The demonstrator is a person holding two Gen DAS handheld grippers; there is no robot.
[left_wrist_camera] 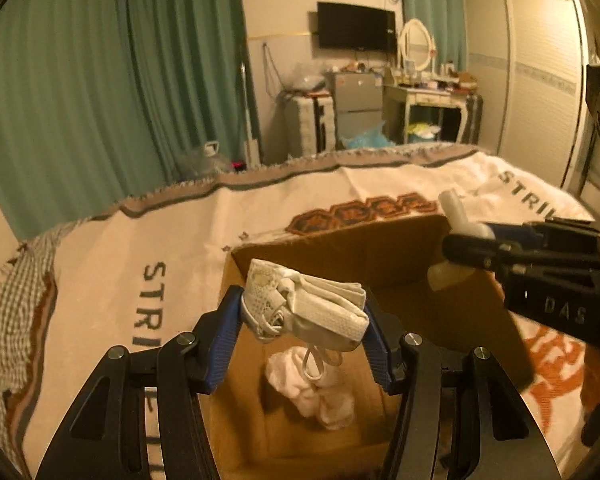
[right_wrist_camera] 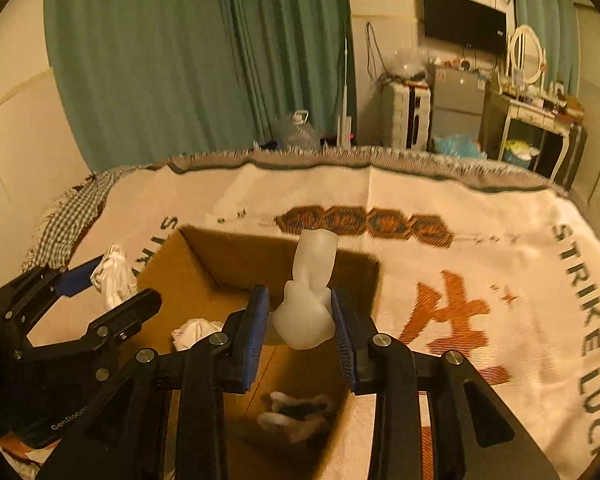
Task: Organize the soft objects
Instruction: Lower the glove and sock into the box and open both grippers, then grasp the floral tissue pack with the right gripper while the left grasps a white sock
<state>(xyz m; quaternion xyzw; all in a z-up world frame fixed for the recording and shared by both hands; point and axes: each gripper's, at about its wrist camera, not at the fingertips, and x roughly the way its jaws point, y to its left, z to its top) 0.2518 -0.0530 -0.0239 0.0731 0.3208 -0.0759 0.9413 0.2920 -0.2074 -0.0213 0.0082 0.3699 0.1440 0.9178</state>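
Note:
My left gripper (left_wrist_camera: 302, 312) is shut on a folded white mesh cloth bundle (left_wrist_camera: 308, 304) with a dangling cord, held above the open cardboard box (left_wrist_camera: 340, 248). A crumpled white cloth (left_wrist_camera: 312, 388) lies on the box floor. My right gripper (right_wrist_camera: 300, 312) is shut on a pale translucent soft object (right_wrist_camera: 310, 292), held over the same box (right_wrist_camera: 220, 252); it also shows in the left wrist view (left_wrist_camera: 460, 224). In the right wrist view the left gripper (right_wrist_camera: 80, 304) holds its white bundle (right_wrist_camera: 114, 272) at the box's left side. A white and dark soft item (right_wrist_camera: 296, 416) lies in the box.
The box stands on a bed with a cream blanket (right_wrist_camera: 480, 220) printed with orange and dark lettering. Green curtains (left_wrist_camera: 100, 80), a wall television (left_wrist_camera: 356, 26), a small fridge (left_wrist_camera: 358, 106), a dressing table (left_wrist_camera: 424, 96) and a wardrobe (left_wrist_camera: 540, 80) stand beyond the bed.

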